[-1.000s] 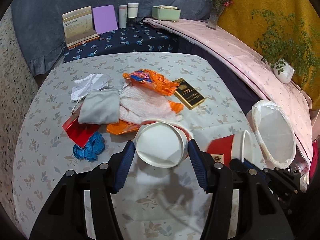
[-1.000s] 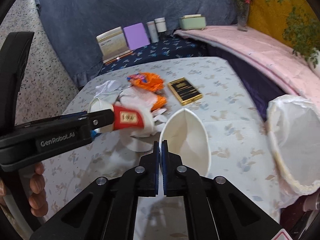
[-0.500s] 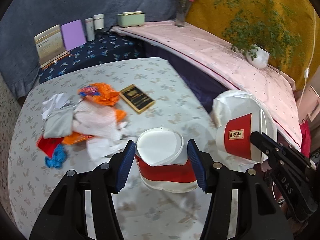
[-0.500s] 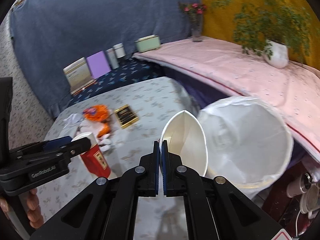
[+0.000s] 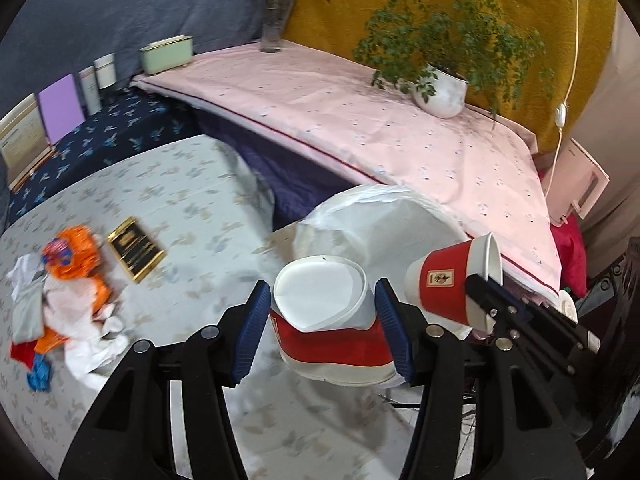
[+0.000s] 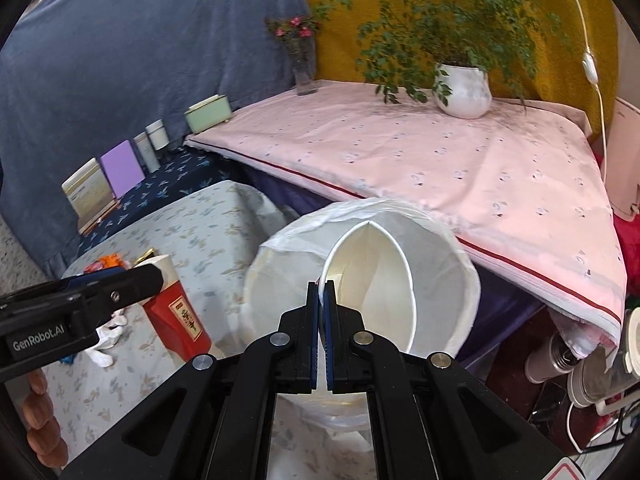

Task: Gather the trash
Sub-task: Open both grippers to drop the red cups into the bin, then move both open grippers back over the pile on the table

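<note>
Both cups, earlier over the table, now at my bin: left gripper clasps red cup; right gripper pinches second cup's rim. Right view alone shows my fingers.

Blue drape behind, mustard wall cloth right, pink-covered bench, potted plant.

Left gripper: jaws set apart, blue pads pressing both sides of a cup, pointing downward. Right gripper: jaws pinched together on the rim of a second cup. Bare fingers grip the left handle.
</note>
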`<state>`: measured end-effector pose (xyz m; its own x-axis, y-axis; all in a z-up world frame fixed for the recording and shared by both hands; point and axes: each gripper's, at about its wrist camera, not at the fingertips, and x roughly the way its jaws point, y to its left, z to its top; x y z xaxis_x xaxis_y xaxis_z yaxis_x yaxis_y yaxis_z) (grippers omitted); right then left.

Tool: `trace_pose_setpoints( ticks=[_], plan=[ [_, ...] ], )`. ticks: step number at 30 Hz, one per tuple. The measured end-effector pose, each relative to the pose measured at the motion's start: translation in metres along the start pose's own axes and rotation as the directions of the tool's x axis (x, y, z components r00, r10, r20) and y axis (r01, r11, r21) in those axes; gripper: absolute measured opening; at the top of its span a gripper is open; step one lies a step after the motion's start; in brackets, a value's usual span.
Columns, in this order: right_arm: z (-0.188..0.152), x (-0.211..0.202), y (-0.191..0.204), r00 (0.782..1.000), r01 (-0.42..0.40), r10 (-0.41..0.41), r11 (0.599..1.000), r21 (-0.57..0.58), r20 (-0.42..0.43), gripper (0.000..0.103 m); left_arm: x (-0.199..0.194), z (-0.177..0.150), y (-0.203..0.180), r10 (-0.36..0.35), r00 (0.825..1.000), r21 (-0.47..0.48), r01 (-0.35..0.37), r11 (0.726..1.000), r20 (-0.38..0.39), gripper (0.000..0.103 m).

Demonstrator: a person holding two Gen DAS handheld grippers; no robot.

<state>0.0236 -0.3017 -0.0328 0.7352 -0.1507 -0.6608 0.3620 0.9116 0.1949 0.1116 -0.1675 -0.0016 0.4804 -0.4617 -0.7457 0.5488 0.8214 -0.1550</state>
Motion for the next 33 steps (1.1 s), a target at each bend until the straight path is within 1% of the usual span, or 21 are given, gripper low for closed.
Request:
trace_pose_setpoints(
  ticks=[4,6,7,8,9,11,12,14,16,21,23,29,33],
  plan=[
    [0.001,0.005,-0.011,1.000,0.007,-0.007,1.000,0.027,-0.007,0.003,0.016,0.008,-0.018,-0.018,1.000,0.021,0.018,1.000,-0.003,0.052],
    [0.001,0.008,-0.016,1.000,0.005,-0.005,0.999,0.037,-0.013,0.003,0.022,0.012,-0.024,-0.031,0.999,0.022,0.031,0.999,0.010,0.053],
    [0.002,0.009,-0.016,1.000,0.009,-0.008,0.999,0.041,-0.010,0.006,0.023,0.013,-0.026,-0.035,0.999,0.022,0.034,0.999,0.012,0.055],
    [0.002,0.010,-0.017,1.000,0.012,-0.012,0.999,0.042,-0.008,0.010,0.025,0.014,-0.028,-0.036,0.999,0.022,0.035,0.999,0.013,0.063],
    [0.002,0.010,-0.017,1.000,0.015,-0.015,0.999,0.043,-0.006,0.012,0.026,0.015,-0.030,-0.032,0.999,0.019,0.032,0.999,0.016,0.075],
    [0.004,0.009,-0.019,1.000,0.023,-0.023,0.999,0.047,0.004,0.024,0.026,0.017,-0.032,-0.021,0.999,0.011,0.020,1.000,0.038,0.081],
    [0.005,0.008,-0.020,1.000,0.023,-0.024,0.998,0.050,0.009,0.027,0.026,0.018,-0.031,-0.015,0.999,0.009,0.015,1.000,0.043,0.082],
    [0.006,0.004,-0.021,0.999,0.024,-0.025,0.998,0.058,0.021,0.034,0.026,0.019,-0.030,-0.012,0.999,0.004,0.012,1.000,0.040,0.085],
    [0.007,0.001,-0.020,0.999,0.027,-0.029,0.998,0.059,0.030,0.039,0.026,0.020,-0.026,0.000,0.999,-0.002,0.000,1.000,0.043,0.086],
    [0.010,-0.005,-0.014,0.999,0.026,-0.028,0.998,0.056,0.042,0.045,0.021,0.015,-0.013,0.031,0.998,-0.019,-0.031,0.999,0.048,0.088],
    [0.011,-0.007,-0.008,0.999,0.022,-0.025,0.998,0.050,0.046,0.048,0.017,0.011,-0.005,0.050,0.997,-0.032,-0.048,0.998,0.055,0.088],
    [0.010,-0.013,0.015,0.998,0.013,-0.014,1.000,0.009,0.057,0.053,0.002,0.002,0.028,0.099,0.993,-0.103,-0.092,0.990,0.061,0.088],
    [0.008,-0.014,0.031,0.999,0.002,-0.001,1.000,-0.018,0.054,0.053,-0.014,-0.005,0.054,0.138,0.987,-0.148,-0.126,0.981,0.078,0.088]
  ],
)
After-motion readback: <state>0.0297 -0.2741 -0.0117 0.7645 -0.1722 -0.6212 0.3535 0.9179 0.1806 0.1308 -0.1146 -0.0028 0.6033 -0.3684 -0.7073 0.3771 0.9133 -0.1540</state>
